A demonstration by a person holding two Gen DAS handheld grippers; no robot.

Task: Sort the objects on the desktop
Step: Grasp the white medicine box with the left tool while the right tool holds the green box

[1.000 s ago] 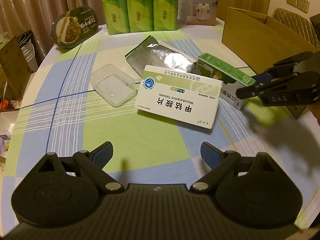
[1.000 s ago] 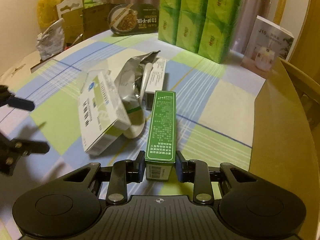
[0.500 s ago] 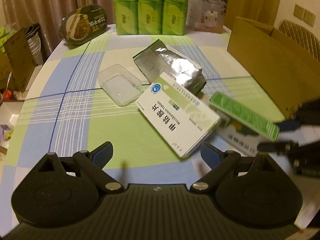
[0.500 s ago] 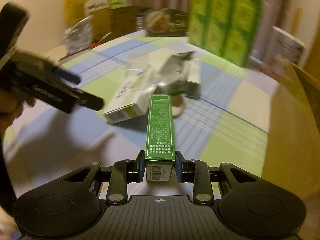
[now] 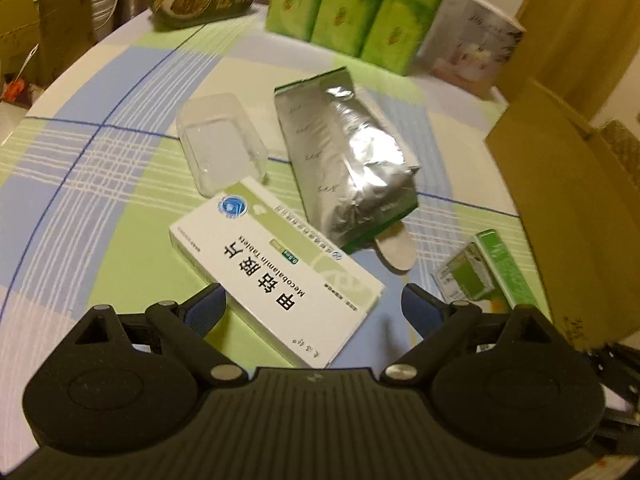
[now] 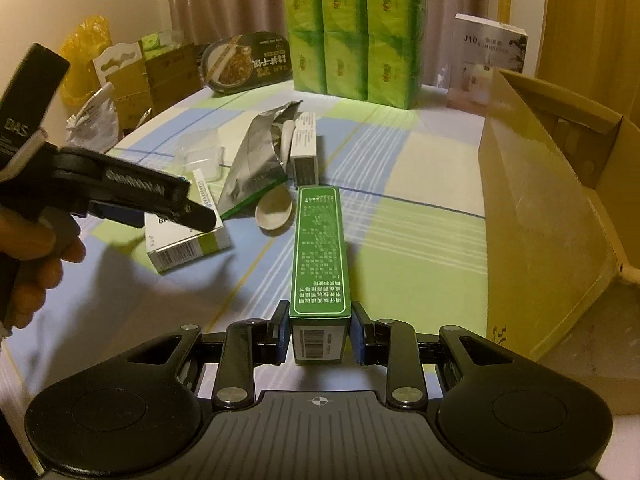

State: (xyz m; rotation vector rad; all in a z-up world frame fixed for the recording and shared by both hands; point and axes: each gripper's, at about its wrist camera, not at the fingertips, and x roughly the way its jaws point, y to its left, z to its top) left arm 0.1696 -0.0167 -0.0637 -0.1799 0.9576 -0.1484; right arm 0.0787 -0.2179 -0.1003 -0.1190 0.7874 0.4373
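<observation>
The right claw [image 6: 319, 332] is clamped on one long green carton [image 6: 321, 248], held above the desk [image 6: 420, 216] pointing to 12 o'clock, with one open cardboard box [image 6: 536, 208] at 3 o'clock. The left claw [image 5: 314, 306] gapes wide over one white Mecobalamin tablet box [image 5: 276, 272]. Beyond it, toward 12 o'clock, lie one silver foil pouch [image 5: 344, 160], one spoon [image 5: 394, 250] and one clear plastic tray [image 5: 220, 144].

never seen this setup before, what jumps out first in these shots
The long green box clamped in the right gripper fills the middle of the right wrist view, beside the open cardboard box. The left gripper hangs open over the white Mecobalamin tablet box, with the crumpled silver foil pouch just beyond.
</observation>
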